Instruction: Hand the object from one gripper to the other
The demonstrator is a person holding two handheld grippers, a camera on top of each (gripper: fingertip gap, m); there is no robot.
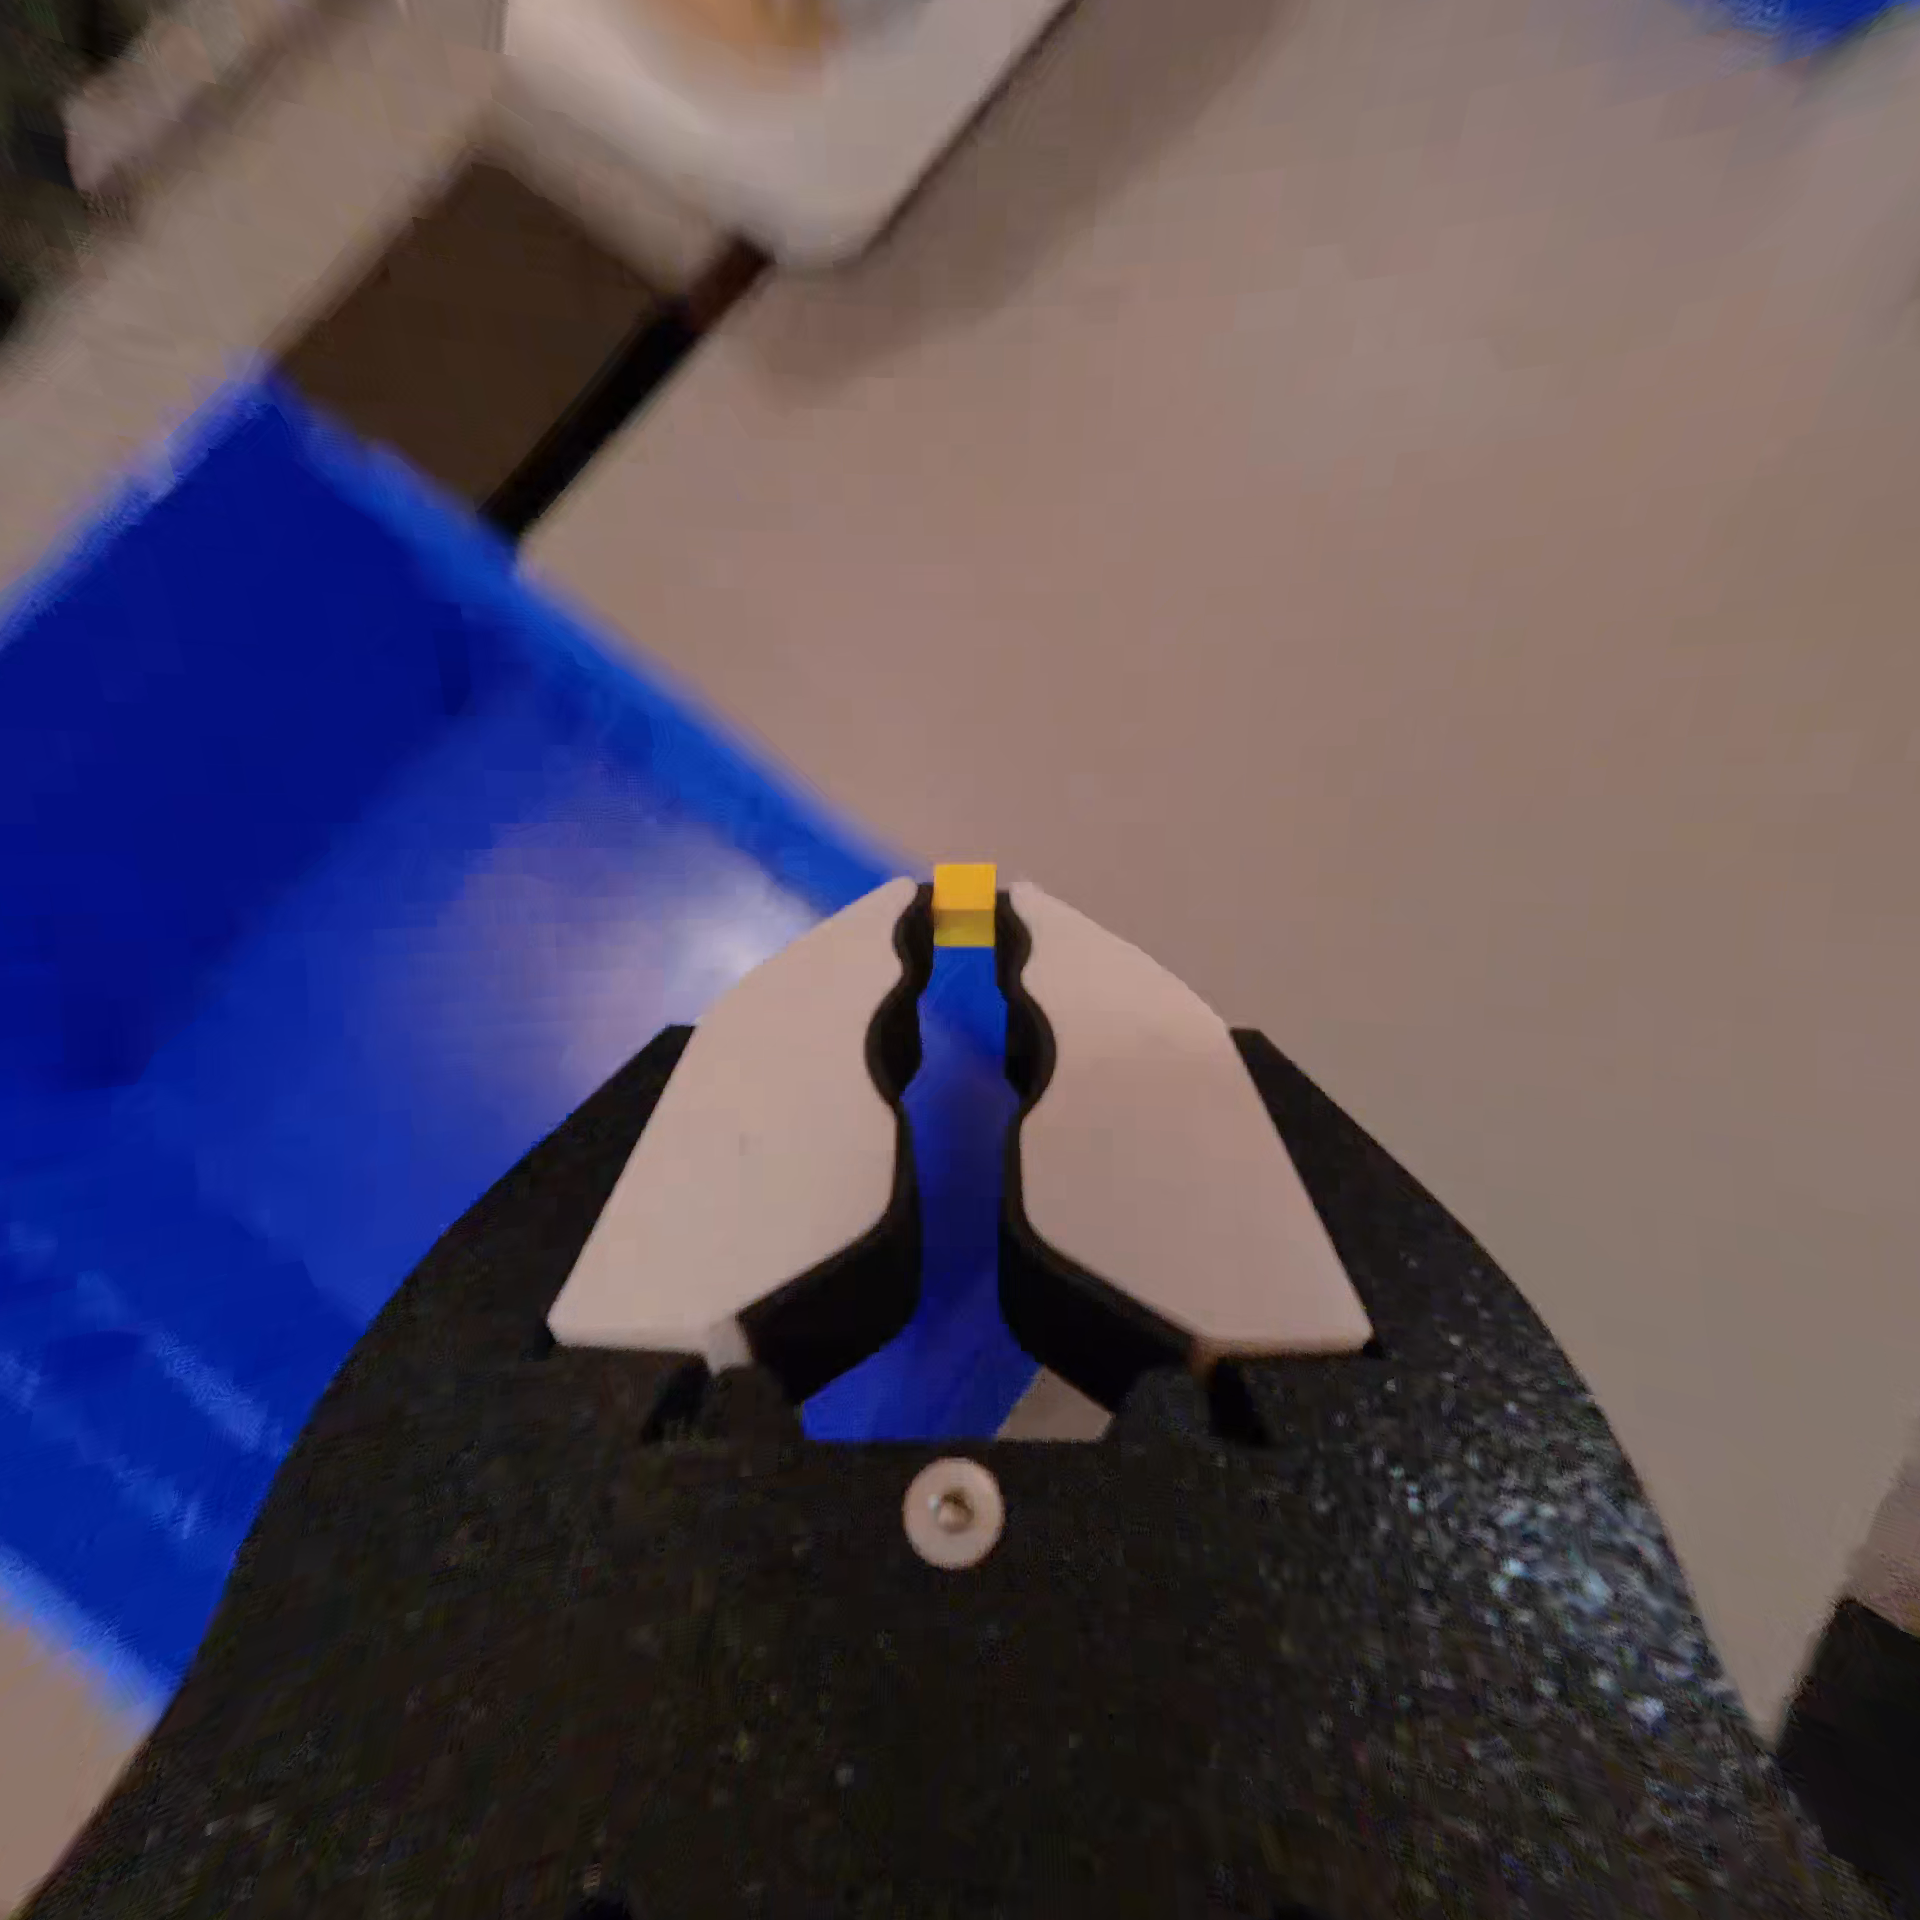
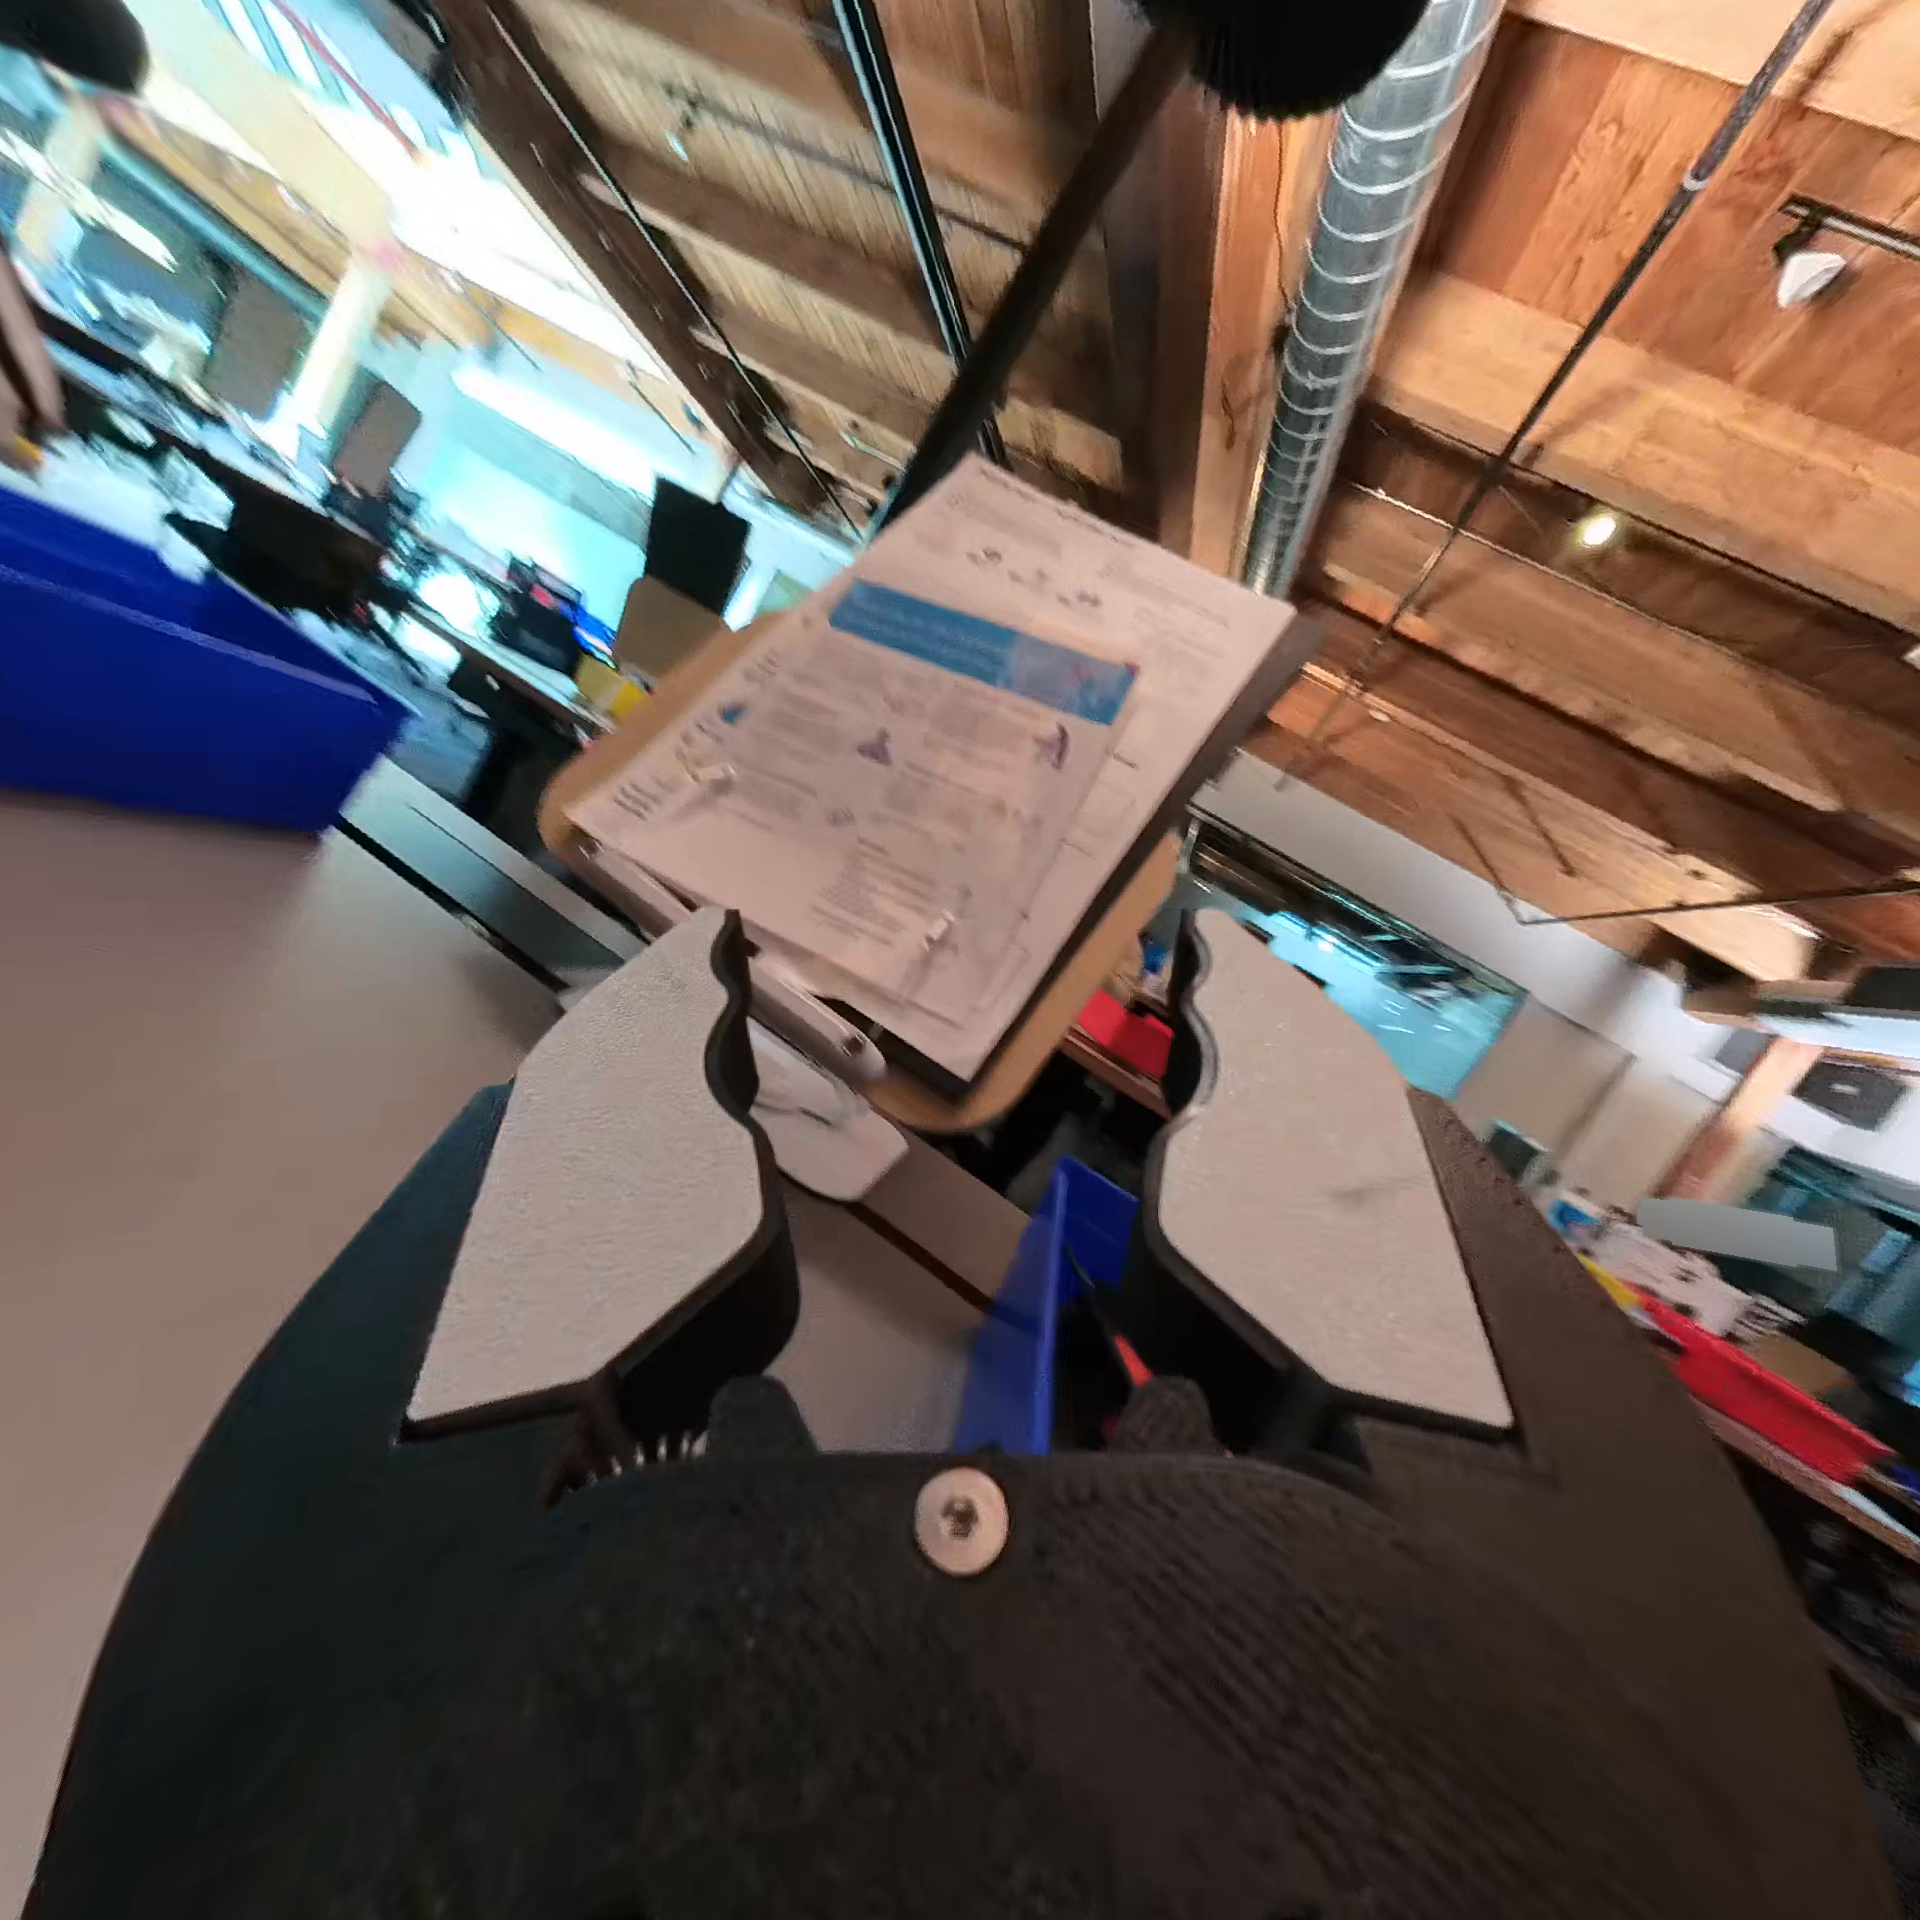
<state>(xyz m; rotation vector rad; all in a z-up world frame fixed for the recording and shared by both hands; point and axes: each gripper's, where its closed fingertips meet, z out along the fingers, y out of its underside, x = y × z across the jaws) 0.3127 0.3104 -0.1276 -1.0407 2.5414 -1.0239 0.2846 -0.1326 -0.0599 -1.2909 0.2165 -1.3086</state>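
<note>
In the left wrist view my left gripper (image 1: 964, 896) is shut on a small yellow block (image 1: 964, 902) pinched at its very fingertips. It hangs above the edge of a blue bin (image 1: 312, 883) and the beige table (image 1: 1351, 623). In the right wrist view my right gripper (image 2: 961, 940) is open and empty, tilted upward toward the ceiling. The yellow block and the left gripper do not show in the right wrist view.
A clipboard with printed sheets (image 2: 914, 769) stands on a holder just beyond the right gripper. A blue bin (image 2: 156, 707) sits on the table at left, and another blue bin's wall (image 2: 1029, 1320) shows between the right fingers. A white box (image 1: 790, 114) lies at the table's far edge. The tips of one gripper are about 45 cm away from the tips of the other.
</note>
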